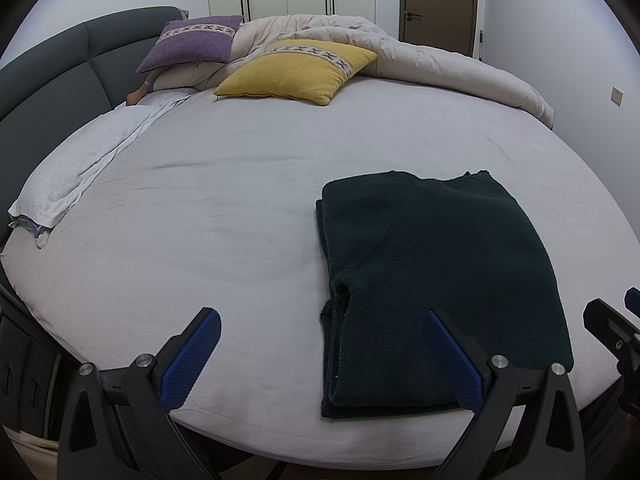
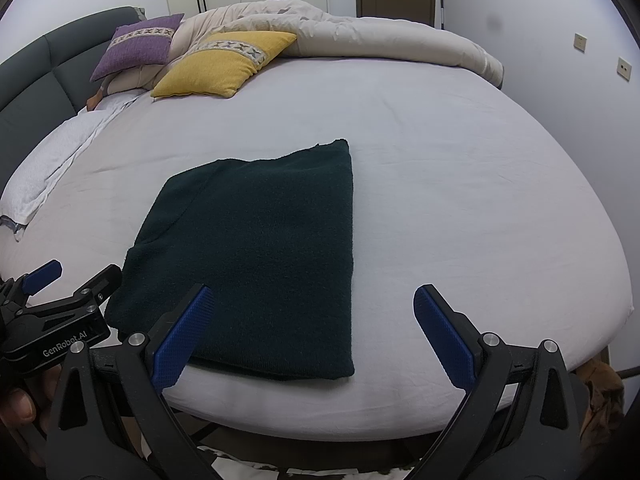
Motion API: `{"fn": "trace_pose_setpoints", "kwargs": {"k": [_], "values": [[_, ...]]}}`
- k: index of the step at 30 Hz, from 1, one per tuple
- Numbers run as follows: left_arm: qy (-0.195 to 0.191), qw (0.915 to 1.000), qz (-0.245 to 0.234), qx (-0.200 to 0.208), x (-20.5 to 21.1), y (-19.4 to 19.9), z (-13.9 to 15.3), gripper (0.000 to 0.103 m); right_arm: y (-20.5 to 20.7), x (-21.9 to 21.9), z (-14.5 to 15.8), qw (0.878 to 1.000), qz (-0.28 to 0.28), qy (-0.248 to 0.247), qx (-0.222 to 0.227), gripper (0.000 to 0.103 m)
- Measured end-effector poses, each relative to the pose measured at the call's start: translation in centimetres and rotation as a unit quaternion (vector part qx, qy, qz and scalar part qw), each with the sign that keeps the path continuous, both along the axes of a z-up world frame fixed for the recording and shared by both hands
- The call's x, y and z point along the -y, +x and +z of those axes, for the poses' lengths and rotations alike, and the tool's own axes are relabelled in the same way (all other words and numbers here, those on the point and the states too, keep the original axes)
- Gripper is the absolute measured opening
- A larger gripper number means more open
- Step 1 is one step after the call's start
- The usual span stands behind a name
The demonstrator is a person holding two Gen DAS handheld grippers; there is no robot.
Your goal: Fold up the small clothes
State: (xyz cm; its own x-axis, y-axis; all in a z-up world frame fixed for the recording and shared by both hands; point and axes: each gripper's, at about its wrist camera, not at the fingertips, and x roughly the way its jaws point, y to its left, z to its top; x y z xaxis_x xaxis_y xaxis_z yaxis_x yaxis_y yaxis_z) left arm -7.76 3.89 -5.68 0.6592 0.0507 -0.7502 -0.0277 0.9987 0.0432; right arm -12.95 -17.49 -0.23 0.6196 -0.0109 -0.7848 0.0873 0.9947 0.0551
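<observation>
Left wrist view: dark green garment lies folded in layers on bed sheet, near the front edge. Fold looks largely done; maybe 1 more fold or tidying left. Left gripper spread wide, empty. Right gripper likewise apart, holding nothing. Only the left view shows stacked layer edges; right view shows a flat rectangle.

Bed sheet fills centre | yellow pillow, purple pillow upper left | rumpled duvet top | door upper right
</observation>
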Motion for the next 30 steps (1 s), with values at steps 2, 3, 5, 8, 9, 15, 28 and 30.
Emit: {"fn": "trace_pose_setpoints", "kwargs": {"k": [2, 3, 5, 8, 9, 15, 28, 30], "values": [[0.000, 1.0000, 0.000, 0.000, 0.01, 0.00, 0.02, 0.103, -0.02, -0.05, 0.03, 1.000, 0.000, 0.000, 0.000, 0.101], [-0.001, 1.0000, 0.000, 0.000, 0.00, 0.00, 0.01, 0.103, -0.07, -0.07, 0.10, 1.000, -0.001, 0.000, 0.001, 0.101], [0.000, 1.0000, 0.000, 0.000, 0.03, 0.00, 0.02, 0.103, -0.06, -0.08, 0.09, 1.000, -0.001, 0.000, 0.001, 0.101], [0.000, 1.0000, 0.000, 0.000, 0.04, -0.01, 0.02, 0.103, -0.06, -0.11, 0.10, 1.000, -0.001, 0.001, 0.001, 0.101], [0.000, 1.0000, 0.000, 0.000, 0.03, -0.02, 0.00, 0.103, -0.19, -0.17, 0.21, 1.000, -0.002, 0.001, 0.001, 0.101], [0.000, 1.0000, 0.000, 0.000, 0.07, -0.04, 0.01, 0.103, -0.37, -0.36, 0.31, 1.000, -0.004, 0.001, 0.001, 0.101], [0.000, 1.0000, 0.001, -0.001, 0.10, -0.10, 0.03, 0.103, -0.43, -0.53, 0.28, 1.000, -0.005, 0.001, 0.002, 0.101], [0.000, 1.0000, 0.001, -0.001, 0.08, -0.10, 0.03, 0.103, -0.46, -0.54, 0.26, 1.000, -0.005, 0.001, 0.001, 0.101]]}}
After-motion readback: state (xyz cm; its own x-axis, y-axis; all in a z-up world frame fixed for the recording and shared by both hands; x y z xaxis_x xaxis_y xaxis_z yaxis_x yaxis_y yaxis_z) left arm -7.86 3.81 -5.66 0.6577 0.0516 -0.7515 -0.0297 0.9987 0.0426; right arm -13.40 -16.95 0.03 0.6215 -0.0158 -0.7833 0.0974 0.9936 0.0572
